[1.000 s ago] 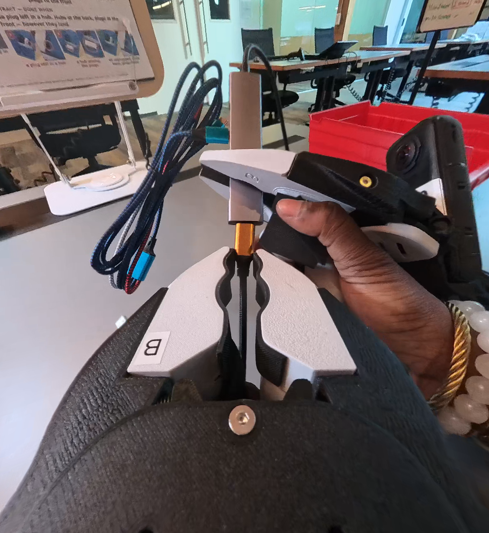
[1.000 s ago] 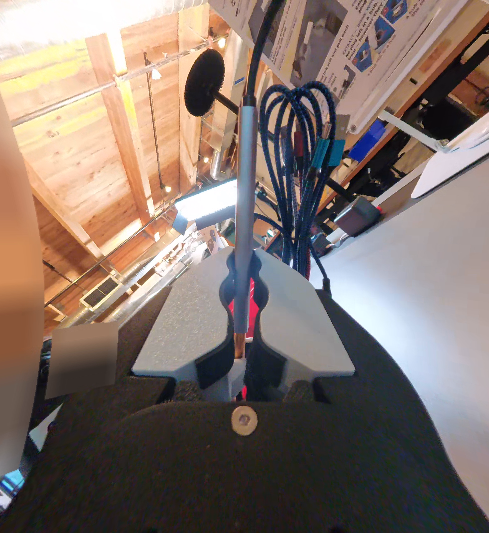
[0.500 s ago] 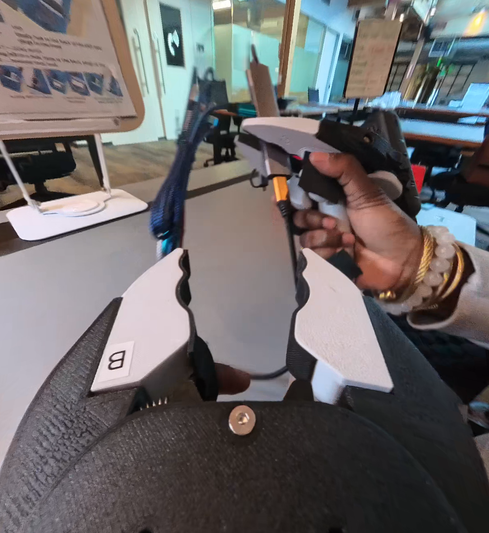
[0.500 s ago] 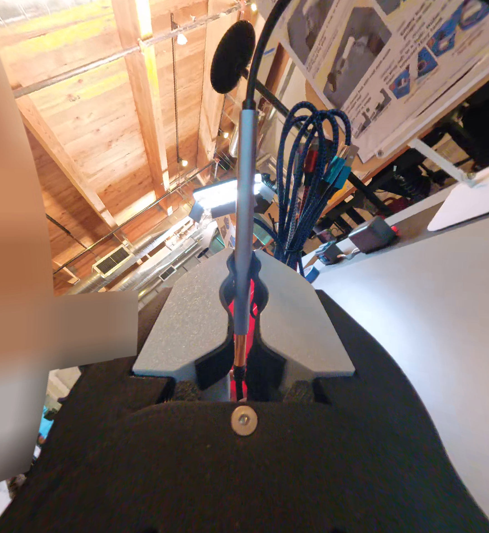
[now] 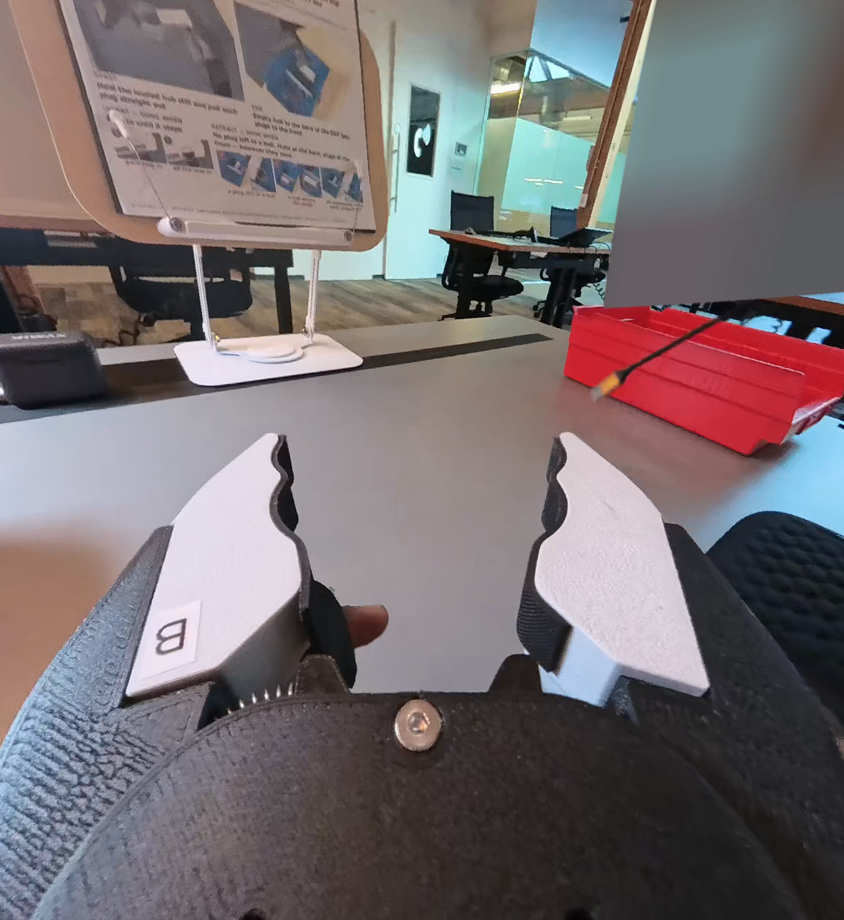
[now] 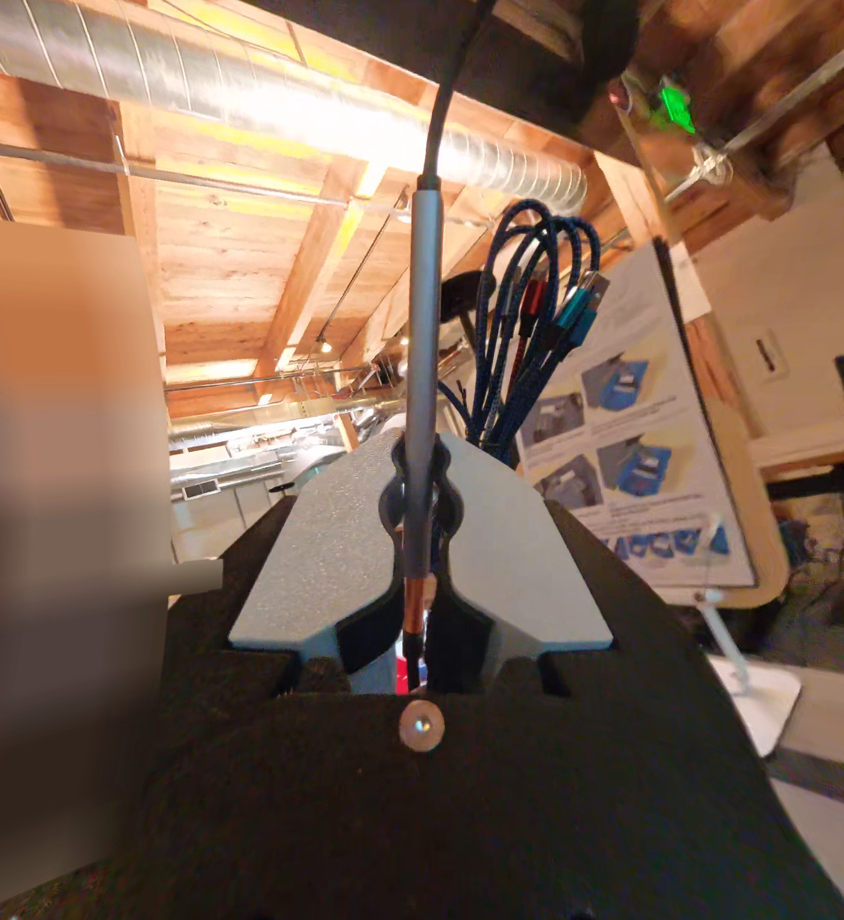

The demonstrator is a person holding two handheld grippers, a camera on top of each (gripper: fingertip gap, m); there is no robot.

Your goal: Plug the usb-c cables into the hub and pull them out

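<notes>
My right gripper (image 6: pixel 422 443) is shut on the slim grey hub (image 6: pixel 425 318), which points up and away, edge-on to me. A copper-orange USB-C plug (image 6: pixel 415 605) sits in the hub's near end, between my fingers, and its black cable runs down behind them. My left gripper (image 5: pixel 420 440) is wide open and empty above the grey table (image 5: pixel 410 473). In the left wrist view a black cable with an orange plug end (image 5: pixel 609 386) hangs in the air in front of the red bin (image 5: pixel 708 383). The hub does not show in that view.
A bundle of blue braided cables with teal and red plugs (image 6: pixel 539 318) hangs beside the hub. An instruction sheet on a white stand (image 5: pixel 265 358) and a black box (image 5: pixel 44 366) are at the table's far edge. A black mesh chair (image 5: pixel 803 612) is at the right. My right fingertips sit around 40 cm from my left ones.
My left gripper let go of the black cable at the orange plug, opened wide and drew away from the hub. The plug stays in the hub. My right gripper kept its hold and tilted.
</notes>
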